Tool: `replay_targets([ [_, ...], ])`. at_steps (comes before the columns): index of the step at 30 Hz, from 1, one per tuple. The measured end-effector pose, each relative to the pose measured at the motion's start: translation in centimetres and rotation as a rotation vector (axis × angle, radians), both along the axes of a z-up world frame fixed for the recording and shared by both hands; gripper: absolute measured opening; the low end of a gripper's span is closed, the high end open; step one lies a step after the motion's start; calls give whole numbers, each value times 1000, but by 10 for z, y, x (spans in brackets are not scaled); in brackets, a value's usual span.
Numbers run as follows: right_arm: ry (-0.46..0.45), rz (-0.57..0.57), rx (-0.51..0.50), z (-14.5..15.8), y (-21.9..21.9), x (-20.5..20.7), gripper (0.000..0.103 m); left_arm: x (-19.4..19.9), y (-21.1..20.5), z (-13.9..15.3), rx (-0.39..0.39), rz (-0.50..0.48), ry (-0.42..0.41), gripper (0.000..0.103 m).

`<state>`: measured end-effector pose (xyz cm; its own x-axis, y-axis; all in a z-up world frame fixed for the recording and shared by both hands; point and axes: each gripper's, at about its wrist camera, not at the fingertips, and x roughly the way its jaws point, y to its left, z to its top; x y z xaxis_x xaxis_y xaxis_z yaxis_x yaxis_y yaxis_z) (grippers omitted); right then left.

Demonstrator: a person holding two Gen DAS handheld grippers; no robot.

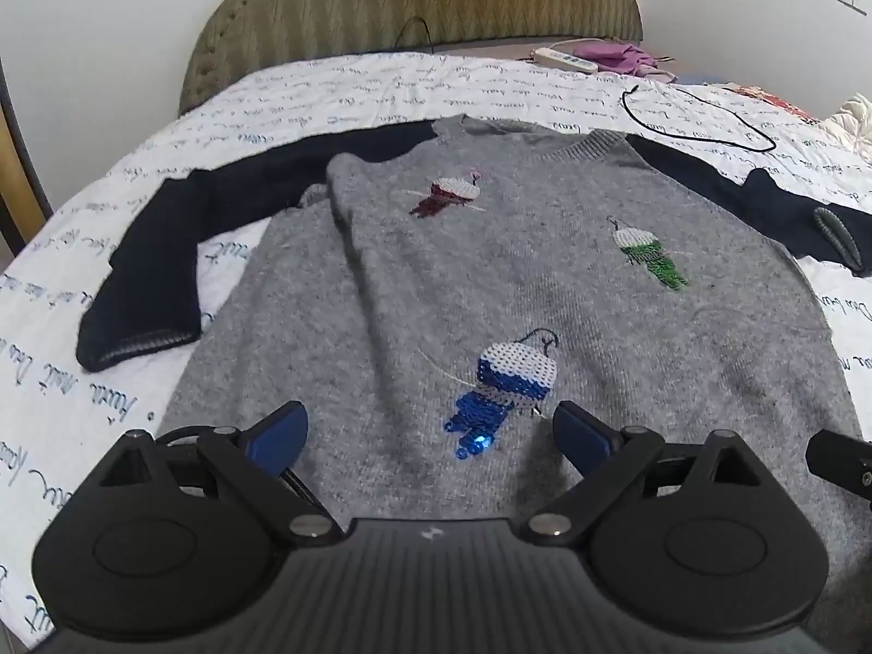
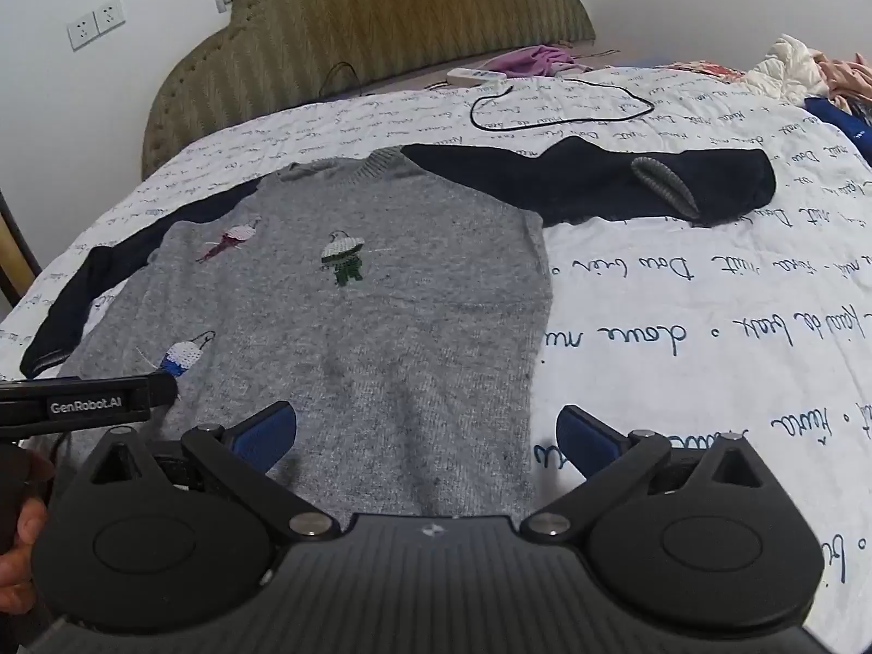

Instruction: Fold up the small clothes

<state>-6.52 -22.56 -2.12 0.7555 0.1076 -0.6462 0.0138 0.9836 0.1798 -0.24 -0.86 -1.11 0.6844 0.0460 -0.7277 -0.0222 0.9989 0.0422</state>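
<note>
A grey knitted sweater (image 1: pixel 490 283) with navy sleeves is spread flat, front side up, on a white bedsheet (image 1: pixel 109 392) printed with handwriting. Three sequin birds are seen on its chest. The left gripper (image 1: pixel 430 430) is held released, its blue fingers wide apart above the lower hem at 6 o'clock, with nothing grasped. The right gripper (image 2: pixel 428 433) is also released, over the sweater's right edge. The right sleeve (image 2: pixel 599 180) is stretched toward 2 o'clock. A black cable (image 2: pixel 561 103) and a white power strip (image 2: pixel 477 75) are laid near the headboard (image 2: pixel 354 32) at 12 o'clock.
</note>
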Motion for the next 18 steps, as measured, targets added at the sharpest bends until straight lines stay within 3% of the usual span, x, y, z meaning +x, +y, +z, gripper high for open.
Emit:
replay_targets([
  [10, -52, 32, 0, 1, -2, -2, 103, 2, 1, -4, -13, -6, 17, 97],
  [15, -46, 53, 91, 3, -2, -3, 103, 2, 1, -4, -11, -5, 17, 97],
  [18, -40, 47, 47, 3, 4, -3, 103, 2, 1, -4, -12, -7, 18, 97],
])
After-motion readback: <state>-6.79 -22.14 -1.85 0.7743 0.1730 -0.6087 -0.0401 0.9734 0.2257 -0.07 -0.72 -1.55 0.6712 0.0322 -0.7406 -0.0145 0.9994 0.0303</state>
